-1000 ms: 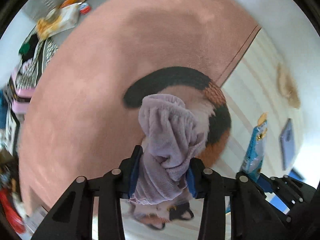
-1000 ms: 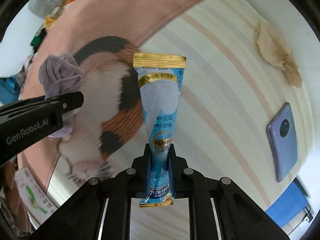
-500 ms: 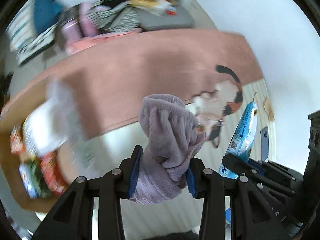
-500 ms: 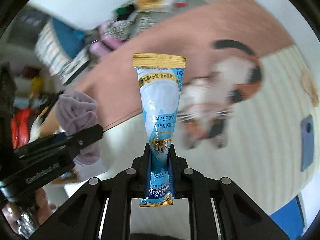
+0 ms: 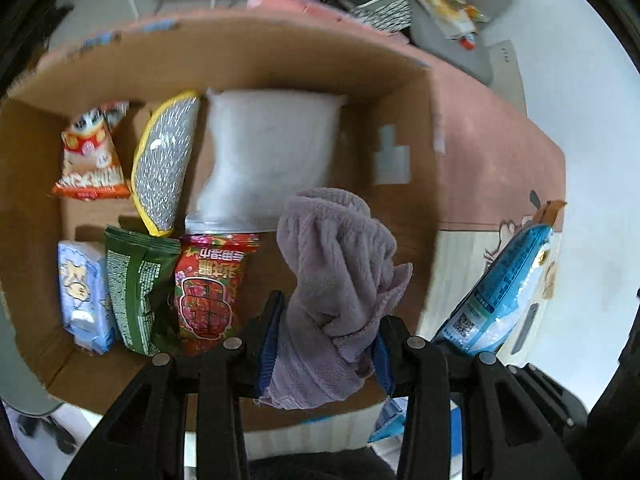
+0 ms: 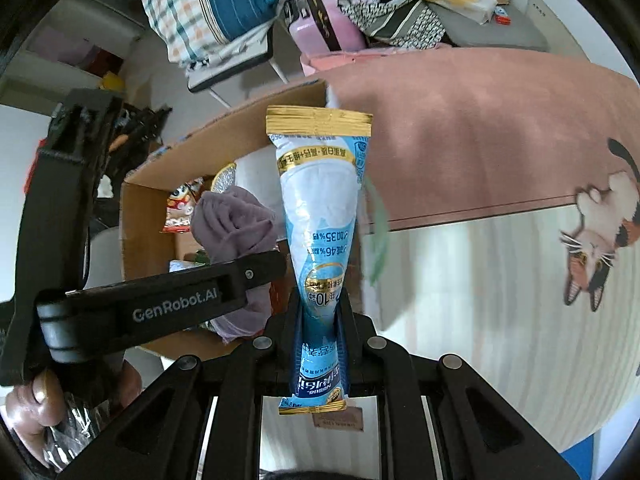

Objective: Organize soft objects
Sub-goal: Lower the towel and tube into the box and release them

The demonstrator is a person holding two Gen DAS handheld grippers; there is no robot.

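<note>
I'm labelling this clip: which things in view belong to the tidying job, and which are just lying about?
Job:
- purple towel, clamped in left gripper
- blue packet, clamped in right gripper
- cardboard box with snack packs

Lying about:
- cat rug
- pink case
- checked bag

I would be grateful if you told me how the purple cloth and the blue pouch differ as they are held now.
The purple cloth is fuzzy, crumpled and plain; the blue pouch is smooth, tapered, printed and gold-edged. The cloth bulges wide in the left gripper; the pouch is pinched thin in the right gripper. Both are clamped, sticking forward.
</note>
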